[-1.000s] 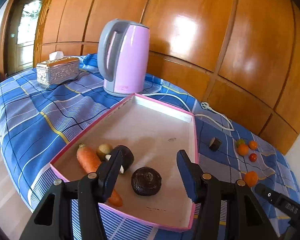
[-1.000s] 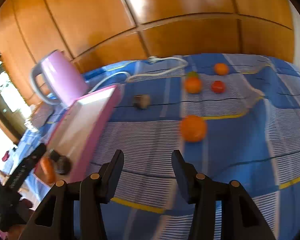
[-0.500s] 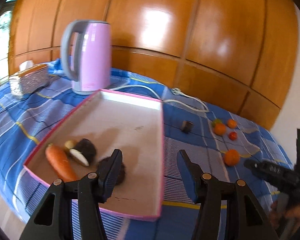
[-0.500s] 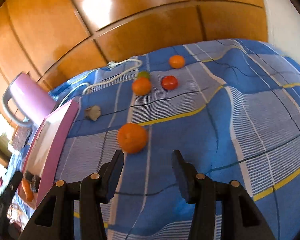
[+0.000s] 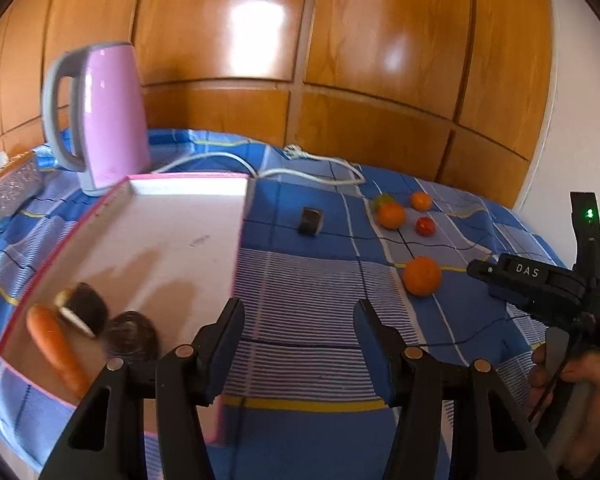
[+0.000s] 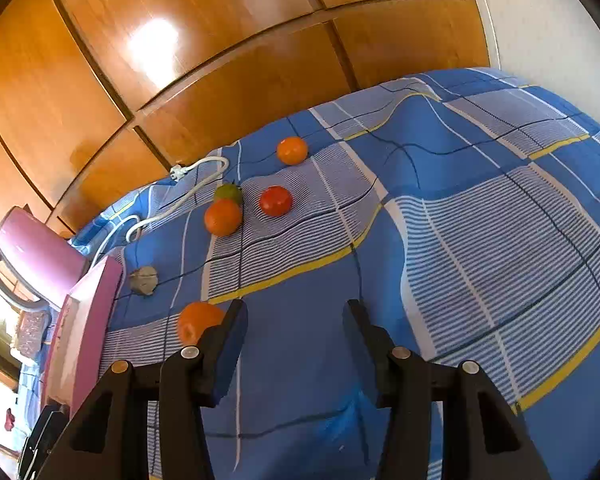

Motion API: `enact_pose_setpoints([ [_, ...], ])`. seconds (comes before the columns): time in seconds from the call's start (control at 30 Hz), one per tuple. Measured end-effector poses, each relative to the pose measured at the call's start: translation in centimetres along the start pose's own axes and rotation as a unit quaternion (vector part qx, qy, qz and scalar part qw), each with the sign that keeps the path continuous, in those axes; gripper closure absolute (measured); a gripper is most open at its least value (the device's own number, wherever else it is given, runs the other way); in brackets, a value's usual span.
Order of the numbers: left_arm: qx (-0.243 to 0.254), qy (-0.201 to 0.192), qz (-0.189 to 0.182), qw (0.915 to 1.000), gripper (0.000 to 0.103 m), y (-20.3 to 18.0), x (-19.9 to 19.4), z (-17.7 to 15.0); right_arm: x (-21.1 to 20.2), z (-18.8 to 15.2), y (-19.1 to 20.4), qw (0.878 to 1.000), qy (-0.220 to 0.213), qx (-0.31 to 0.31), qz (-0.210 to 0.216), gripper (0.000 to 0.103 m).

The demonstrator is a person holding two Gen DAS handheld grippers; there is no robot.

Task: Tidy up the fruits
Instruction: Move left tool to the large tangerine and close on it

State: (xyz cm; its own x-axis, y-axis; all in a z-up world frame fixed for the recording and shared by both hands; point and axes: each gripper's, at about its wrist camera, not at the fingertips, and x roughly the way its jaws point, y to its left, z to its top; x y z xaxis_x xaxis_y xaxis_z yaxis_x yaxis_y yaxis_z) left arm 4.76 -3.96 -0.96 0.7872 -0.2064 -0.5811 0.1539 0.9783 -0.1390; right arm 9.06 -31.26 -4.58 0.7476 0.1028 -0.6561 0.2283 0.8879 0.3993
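Left wrist view: the left hand-held gripper (image 5: pixel 298 322) hangs with its jaws partly apart and nothing between them, above the blue checked cloth (image 5: pixel 312 292) that covers the counter. The pink-rimmed tray (image 5: pixel 188 179) serves as landmark. Inside it, at its near left corner, lie a carrot (image 5: pixel 54 344), a dark cut piece with a pale face (image 5: pixel 80 312) and a dark round thing (image 5: pixel 130 338), the three close together. Behind the tray's far left corner stands a pink kettle (image 5: pixel 104 112), its white cord (image 5: pixel 300 168) trailing right along the cloth. Right of the tray, apart from it, sits a small dark chunk (image 5: pixel 311 221). Further right is a large orange (image 5: pixel 422 276), and beyond it a cluster: an orange (image 5: pixel 391 215), a green fruit (image 5: pixel 382 200) touching it, a small orange (image 5: pixel 421 201) and a tomato (image 5: pixel 425 226). At the far right a person's hand (image 5: pixel 580 376) holds the right hand-held gripper's handle.

Right wrist view: the right hand-held gripper (image 6: pixel 294 322) is likewise half spread and empty, over bare cloth (image 6: pixel 480 240). The large orange (image 6: pixel 198 320) lies just beside its left finger (image 6: pixel 230 332), outside the jaws, between that finger and the tray (image 6: pixel 88 312). The other fruits lie further from the tray.
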Motion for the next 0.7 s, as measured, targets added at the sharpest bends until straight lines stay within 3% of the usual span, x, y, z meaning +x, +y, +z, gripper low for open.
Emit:
enact_pose_setpoints([
  [0.7,0.053,0.067,-0.110,0.9902,0.048,-8.2,7.7,1.7,1.2,1.1,-0.1,1.000,-0.010,-0.003,-0.011,0.053],
])
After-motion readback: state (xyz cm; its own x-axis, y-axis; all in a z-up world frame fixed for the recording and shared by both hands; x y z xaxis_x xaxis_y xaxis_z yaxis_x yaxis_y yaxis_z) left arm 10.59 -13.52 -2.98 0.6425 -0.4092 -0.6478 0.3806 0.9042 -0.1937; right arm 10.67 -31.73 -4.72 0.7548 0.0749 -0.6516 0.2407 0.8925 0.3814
